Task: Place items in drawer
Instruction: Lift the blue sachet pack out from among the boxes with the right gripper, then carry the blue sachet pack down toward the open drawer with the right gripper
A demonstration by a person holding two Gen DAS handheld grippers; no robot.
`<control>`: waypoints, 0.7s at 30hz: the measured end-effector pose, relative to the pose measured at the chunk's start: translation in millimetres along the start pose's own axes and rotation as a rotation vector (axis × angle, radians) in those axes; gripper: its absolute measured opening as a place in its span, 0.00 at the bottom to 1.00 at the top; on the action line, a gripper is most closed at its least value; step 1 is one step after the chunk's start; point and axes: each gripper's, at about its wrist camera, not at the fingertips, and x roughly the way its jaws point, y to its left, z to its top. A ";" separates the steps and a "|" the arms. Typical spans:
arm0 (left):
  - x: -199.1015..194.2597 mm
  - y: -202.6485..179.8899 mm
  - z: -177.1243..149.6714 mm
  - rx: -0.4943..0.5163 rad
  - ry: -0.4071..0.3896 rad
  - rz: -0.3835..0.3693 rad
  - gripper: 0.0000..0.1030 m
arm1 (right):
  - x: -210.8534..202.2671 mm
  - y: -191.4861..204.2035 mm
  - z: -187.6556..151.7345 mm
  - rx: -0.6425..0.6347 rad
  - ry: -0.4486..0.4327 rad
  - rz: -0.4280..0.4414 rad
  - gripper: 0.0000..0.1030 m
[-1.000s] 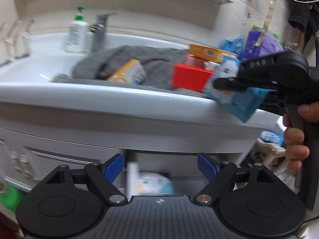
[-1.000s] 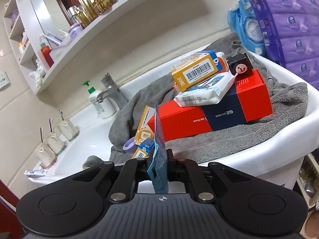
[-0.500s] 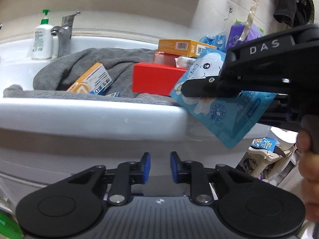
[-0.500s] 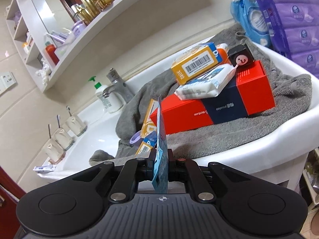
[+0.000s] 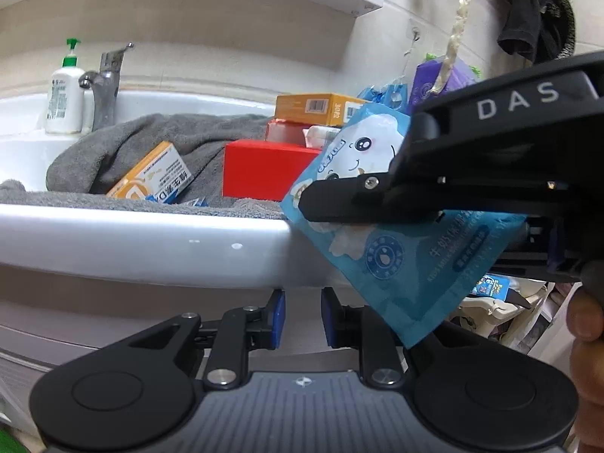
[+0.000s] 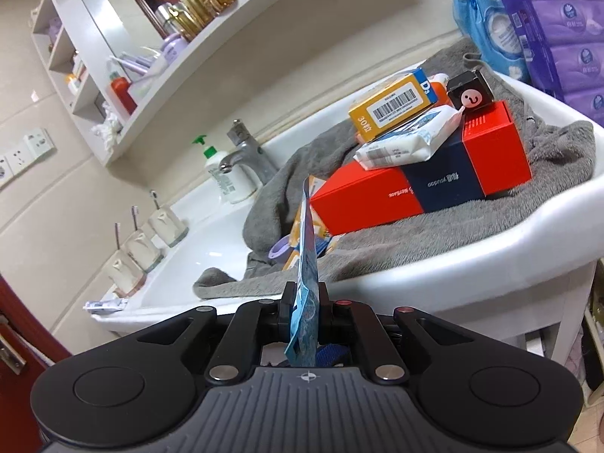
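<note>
We judge task early. Right gripper (image 6: 305,313) pinching flat blue foil sachet (image 5: 392,241), held in front of white basin rim (image 5: 151,234). Left gripper (image 5: 302,317) pressed together below rim, seemingly on nothing. Red box (image 6: 422,185), orange carton (image 6: 392,105), white pack (image 6: 407,139) left on grey towel (image 6: 415,238) in basin. No drawer visible.

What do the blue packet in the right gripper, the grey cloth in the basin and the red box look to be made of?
Blue packet: thin glossy plastic film, likely; it shines and is printed.
Grey towel: soft terry or fleece, by its fuzzy matte nap and loose folds.
Red box: smooth matte cardboard, apparently; crisp edges, printed dark band.
</note>
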 end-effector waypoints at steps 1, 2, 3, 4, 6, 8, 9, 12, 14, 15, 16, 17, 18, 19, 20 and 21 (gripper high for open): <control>-3.7 -1.0 -0.8 0.017 -0.011 0.005 0.23 | -3.7 1.3 -2.4 -0.001 -0.001 0.010 0.09; -8.3 -2.7 -1.9 0.039 -0.022 0.007 0.23 | -7.4 2.6 -4.8 -0.003 -0.003 0.020 0.09; -13.0 -4.6 -2.9 0.062 -0.033 0.009 0.23 | -11.1 3.9 -7.2 -0.004 -0.004 0.030 0.09; -17.6 -5.7 -3.7 0.081 -0.044 0.010 0.23 | -15.4 5.7 -10.0 -0.007 -0.008 0.041 0.09; -28.5 -8.2 -5.9 0.118 -0.069 0.008 0.24 | -24.4 12.8 -14.5 -0.023 -0.019 0.061 0.09; -40.9 -10.3 -7.9 0.158 -0.100 0.008 0.24 | -35.0 19.6 -20.3 -0.035 -0.030 0.093 0.08; -48.2 -11.4 -9.0 0.176 -0.119 0.010 0.24 | -40.7 23.1 -23.5 -0.041 -0.037 0.110 0.08; -72.3 -14.2 -11.9 0.234 -0.172 0.010 0.26 | -57.4 31.0 -33.3 -0.033 -0.054 0.170 0.08; -87.9 -15.2 -13.4 0.269 -0.206 0.010 0.26 | -67.3 34.2 -39.3 -0.009 -0.062 0.217 0.08; -96.4 -15.4 -14.4 0.282 -0.225 0.008 0.26 | -72.0 35.8 -40.1 0.012 -0.065 0.247 0.08; -105.2 -15.4 -15.5 0.294 -0.245 0.004 0.26 | -76.3 36.6 -41.6 0.031 -0.065 0.281 0.08; -112.9 -14.9 -16.4 0.302 -0.262 0.002 0.27 | -80.3 37.0 -43.7 0.050 -0.064 0.316 0.08; -120.8 -13.9 -17.4 0.308 -0.278 0.002 0.28 | -84.3 37.5 -45.3 0.068 -0.063 0.345 0.08; -128.5 -12.8 -18.7 0.307 -0.289 -0.002 0.28 | -87.2 37.8 -46.6 0.083 -0.054 0.377 0.08; -136.2 -11.6 -20.0 0.306 -0.299 -0.006 0.29 | -89.3 38.5 -48.3 0.093 -0.044 0.402 0.08; -143.5 -9.5 -21.6 0.301 -0.306 -0.013 0.29 | -91.3 39.3 -50.2 0.101 -0.035 0.423 0.08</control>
